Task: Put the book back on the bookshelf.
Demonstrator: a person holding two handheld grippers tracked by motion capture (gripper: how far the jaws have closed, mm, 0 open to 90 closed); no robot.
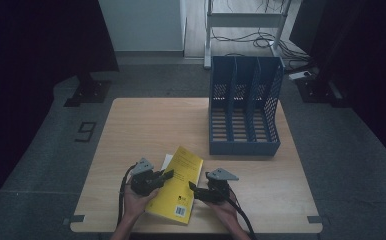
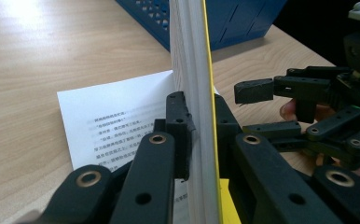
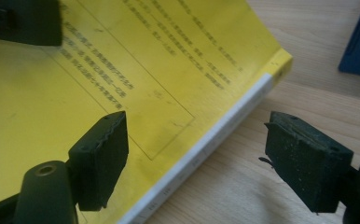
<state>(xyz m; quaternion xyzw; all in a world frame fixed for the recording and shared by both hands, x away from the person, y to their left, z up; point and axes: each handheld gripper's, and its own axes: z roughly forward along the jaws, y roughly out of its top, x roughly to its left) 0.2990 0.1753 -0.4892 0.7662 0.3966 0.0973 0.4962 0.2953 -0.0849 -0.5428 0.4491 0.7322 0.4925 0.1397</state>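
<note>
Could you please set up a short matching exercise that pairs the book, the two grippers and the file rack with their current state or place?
Things:
1. yellow book
2. left gripper
3. right gripper
4. blue file rack

States or places:
A. jaws apart, holding nothing
B. stands empty at the far side of the table
C. jaws clamped on the book's edge
D. lifted at one edge, a white page open beneath

Pairs: 1-D, 2-C, 3-A, 4-B
</note>
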